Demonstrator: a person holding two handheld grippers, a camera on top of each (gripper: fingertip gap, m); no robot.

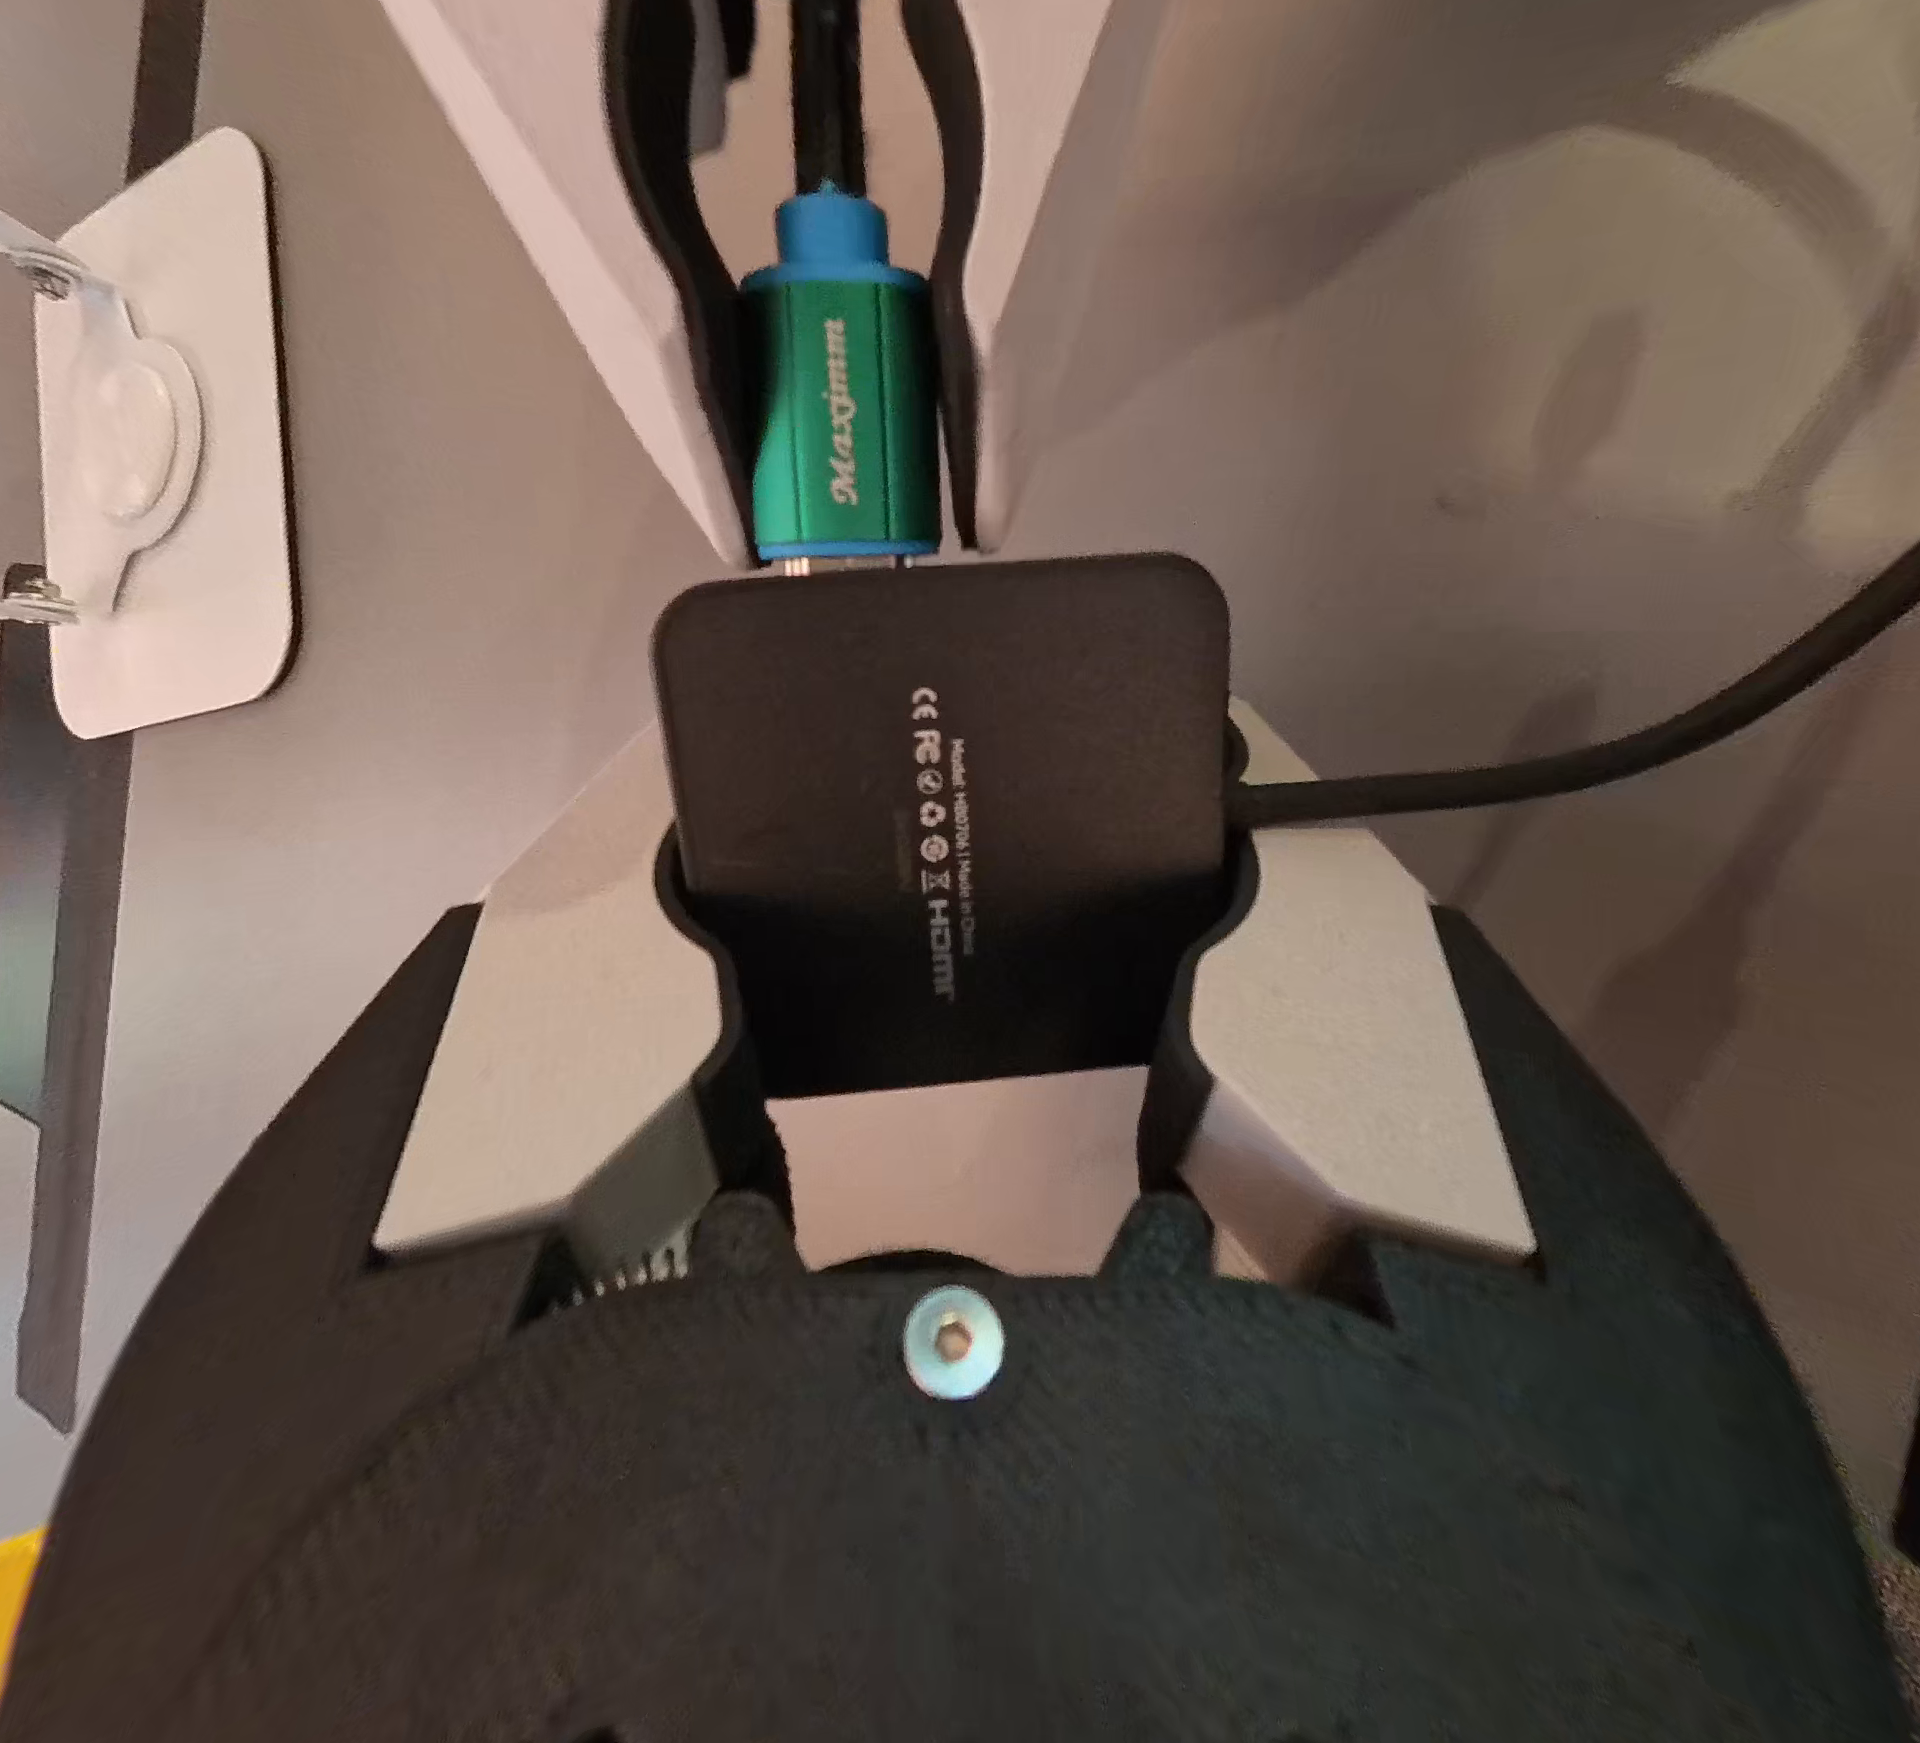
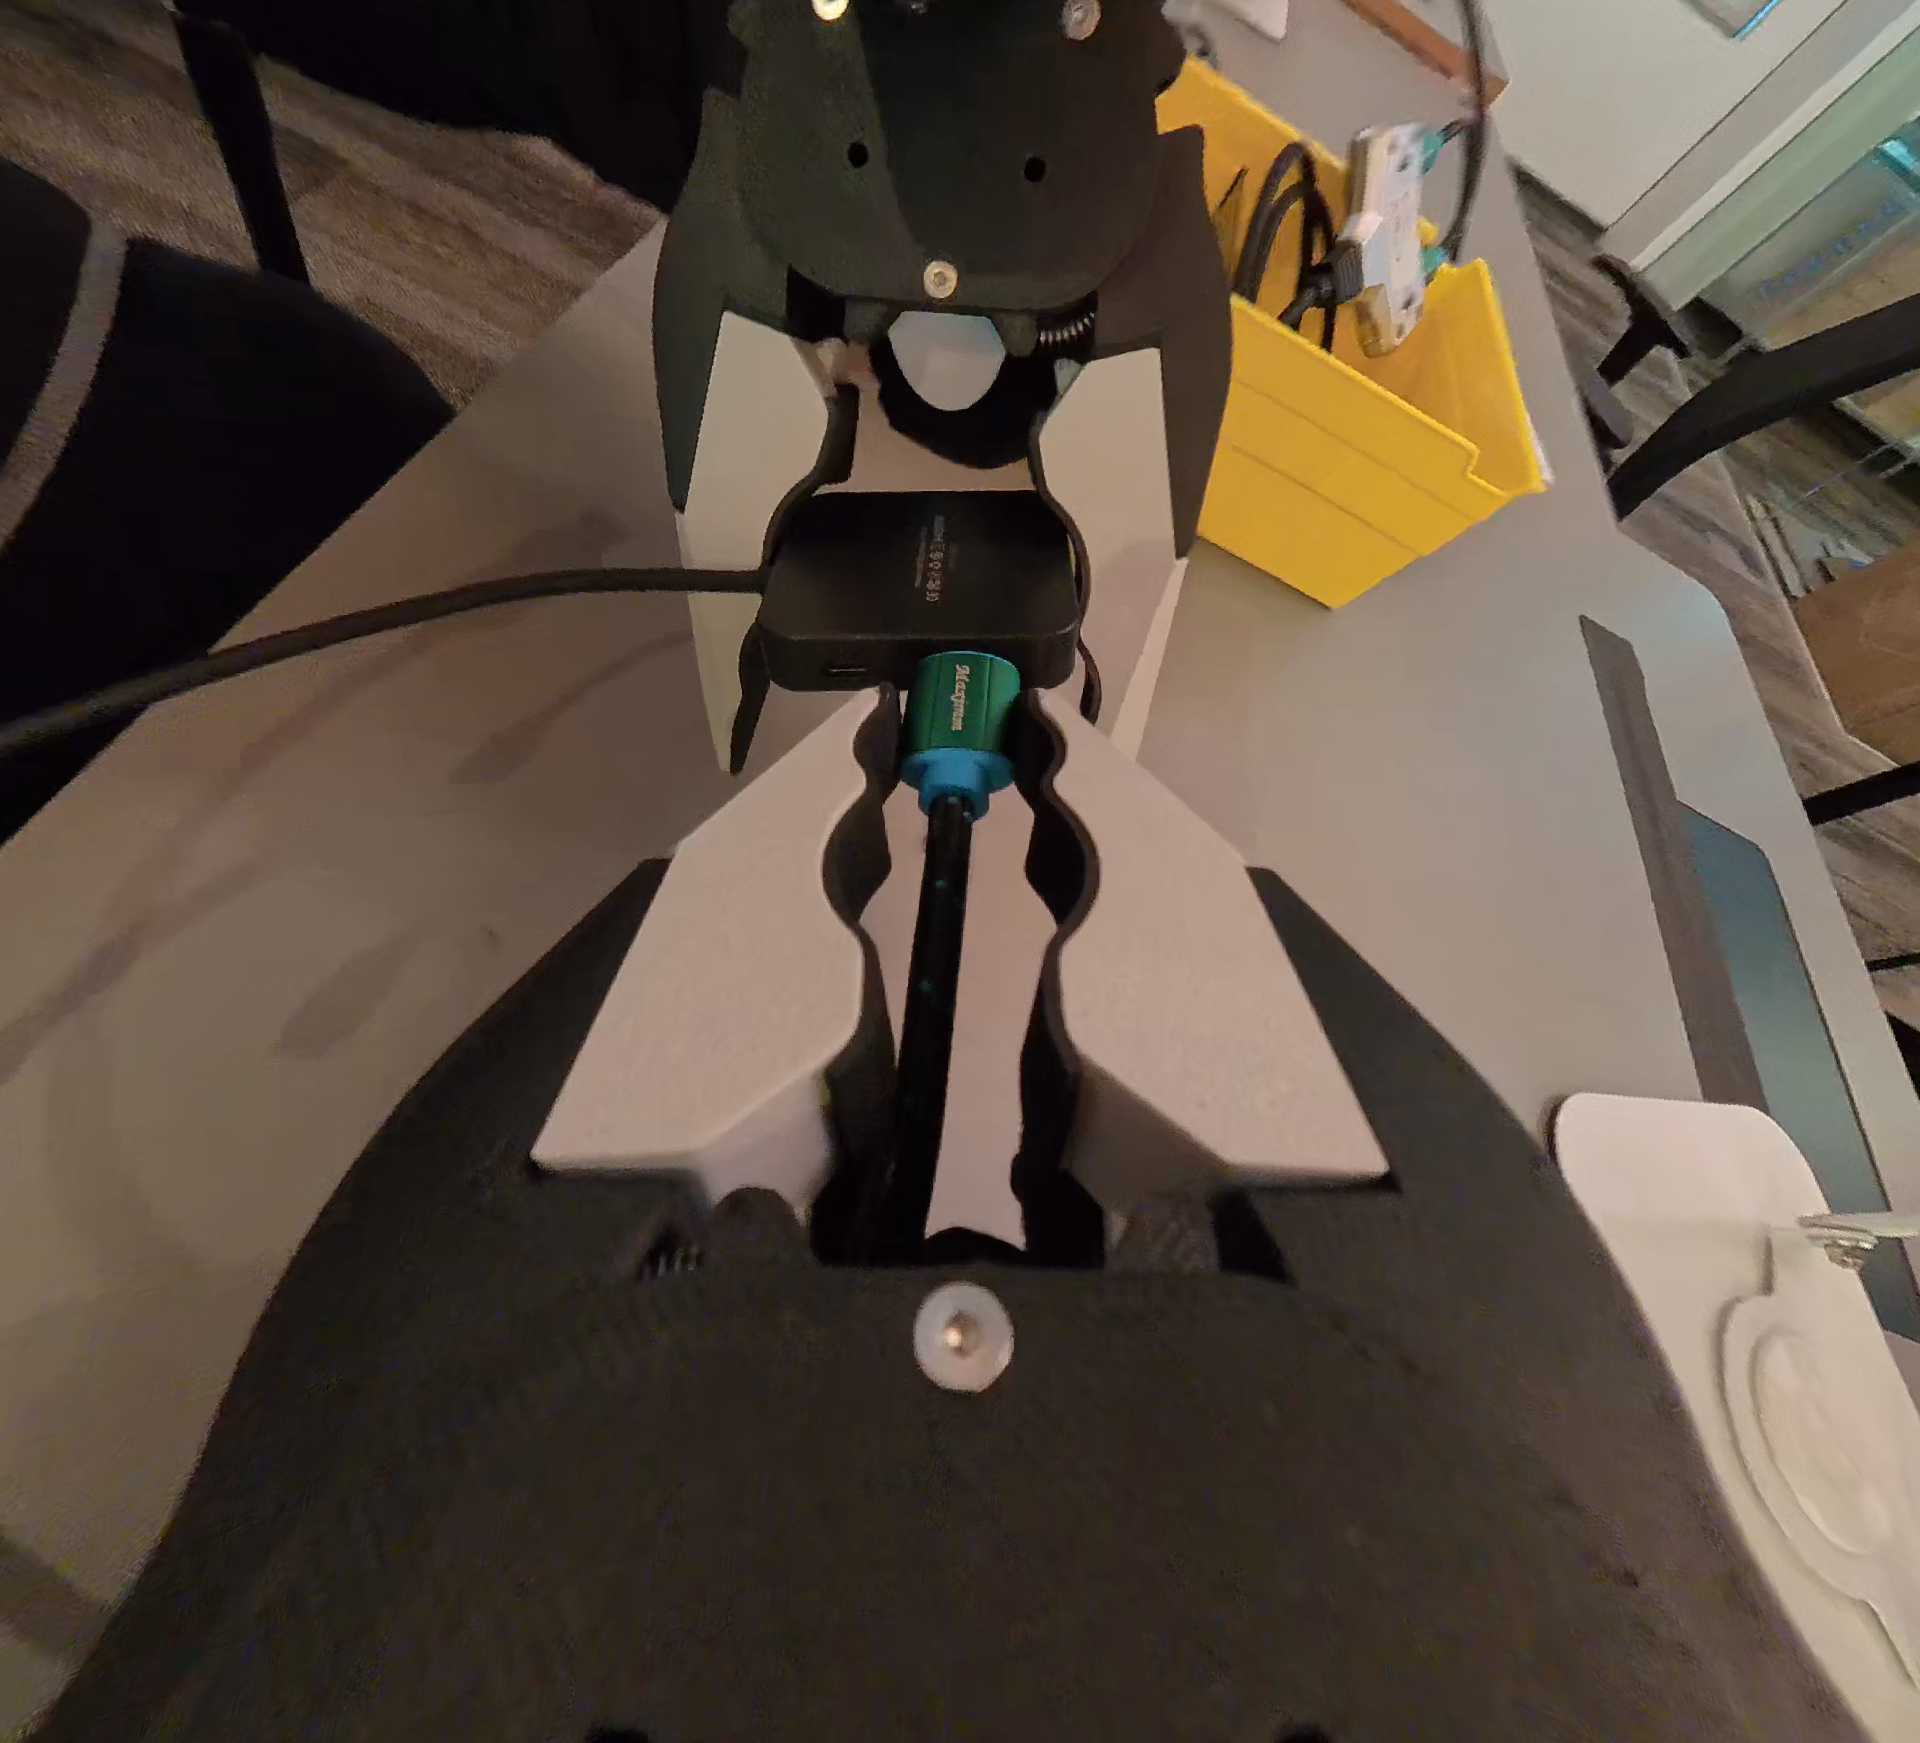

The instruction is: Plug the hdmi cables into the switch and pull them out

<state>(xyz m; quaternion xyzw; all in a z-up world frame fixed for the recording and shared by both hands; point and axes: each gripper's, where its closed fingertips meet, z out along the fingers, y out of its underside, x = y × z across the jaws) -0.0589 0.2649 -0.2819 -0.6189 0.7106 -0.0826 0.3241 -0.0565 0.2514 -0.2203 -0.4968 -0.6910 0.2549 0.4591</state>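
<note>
Green metal HDMI plug (image 2: 954,702) pinched by right fingers (image 2: 1049,737), flat black plastic switch (image 1: 940,717) clamped in left fingers (image 1: 1216,904) as counter-hold

Black switch (image 1: 940,737) with pale grey print on its face. The plug (image 1: 844,426) is metallic green with light script, capped by a blue collar (image 2: 954,771). Its cable (image 2: 930,997) is black, flecked with blue. Grippers: black shells, white fingers (image 2: 727,1018). Grey table (image 2: 1403,810), and a yellow bin (image 2: 1351,446) behind.
</note>
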